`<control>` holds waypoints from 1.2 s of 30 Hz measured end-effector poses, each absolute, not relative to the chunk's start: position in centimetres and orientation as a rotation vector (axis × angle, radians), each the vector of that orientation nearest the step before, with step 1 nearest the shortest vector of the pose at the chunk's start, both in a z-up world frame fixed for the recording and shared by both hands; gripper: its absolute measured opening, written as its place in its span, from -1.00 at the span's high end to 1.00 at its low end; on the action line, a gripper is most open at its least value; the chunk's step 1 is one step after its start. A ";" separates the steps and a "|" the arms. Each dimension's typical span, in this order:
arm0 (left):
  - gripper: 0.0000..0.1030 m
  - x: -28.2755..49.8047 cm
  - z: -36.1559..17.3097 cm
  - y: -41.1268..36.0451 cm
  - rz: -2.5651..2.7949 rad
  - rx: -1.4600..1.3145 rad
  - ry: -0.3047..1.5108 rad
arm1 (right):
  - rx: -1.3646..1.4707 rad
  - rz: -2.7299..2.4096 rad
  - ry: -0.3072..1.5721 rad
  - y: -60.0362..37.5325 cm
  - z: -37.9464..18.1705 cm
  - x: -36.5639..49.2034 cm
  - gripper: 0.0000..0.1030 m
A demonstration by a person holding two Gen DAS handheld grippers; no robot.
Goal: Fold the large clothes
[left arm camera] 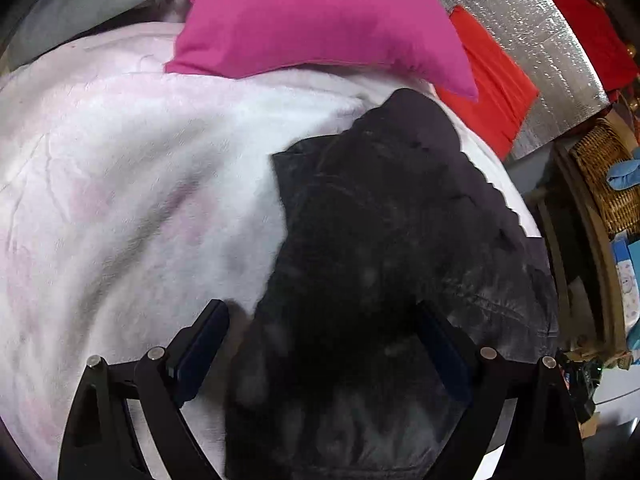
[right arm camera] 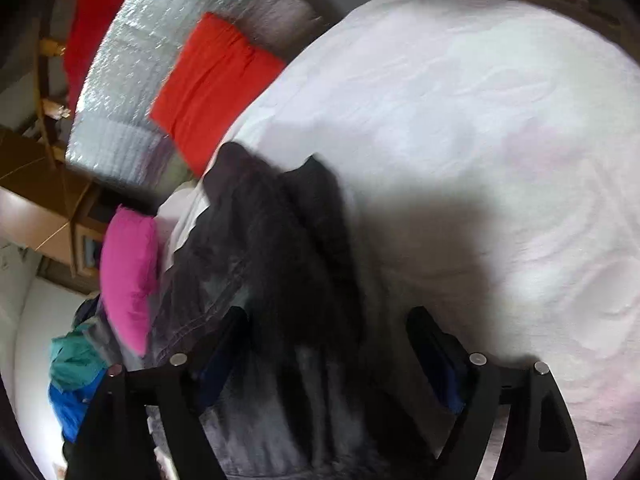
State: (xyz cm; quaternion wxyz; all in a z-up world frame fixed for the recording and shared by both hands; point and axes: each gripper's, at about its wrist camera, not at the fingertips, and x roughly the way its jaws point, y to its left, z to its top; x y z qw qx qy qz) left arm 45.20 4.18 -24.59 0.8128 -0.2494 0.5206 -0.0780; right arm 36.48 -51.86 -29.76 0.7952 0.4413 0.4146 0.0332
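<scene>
Beside dark jeans (left arm camera: 384,216): pink pillow (left arm camera: 320,16), red cloth (left arm camera: 488,76).

One dark garment (left arm camera: 384,240) lies at the frame's centre on one pale pink blanket (left arm camera: 120,200). One magenta pillow (left arm camera: 320,16) sits at the top, and one red cushion (left arm camera: 488,80) at upper right beside one silver foil sheet (left arm camera: 532,32). One wicker basket (left arm camera: 604,168) stands at the right edge. Two grippers appear, one per view: the left gripper (left arm camera: 320,344) and the right gripper (right arm camera: 328,344).
</scene>
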 end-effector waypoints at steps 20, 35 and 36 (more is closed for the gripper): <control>-0.77 43.0 -19.5 1.6 0.069 -0.318 0.939 | 0.835 -0.046 0.677 -49.3 -22.7 30.9 -0.60; -0.77 35.4 -24.5 -1.1 -0.192 -0.739 1.125 | 1.173 0.132 0.830 -40.9 -28.6 26.7 -0.64; -0.77 35.6 -24.9 -0.9 -0.178 -0.771 1.126 | 1.193 0.119 0.835 -40.8 -29.1 27.0 -0.64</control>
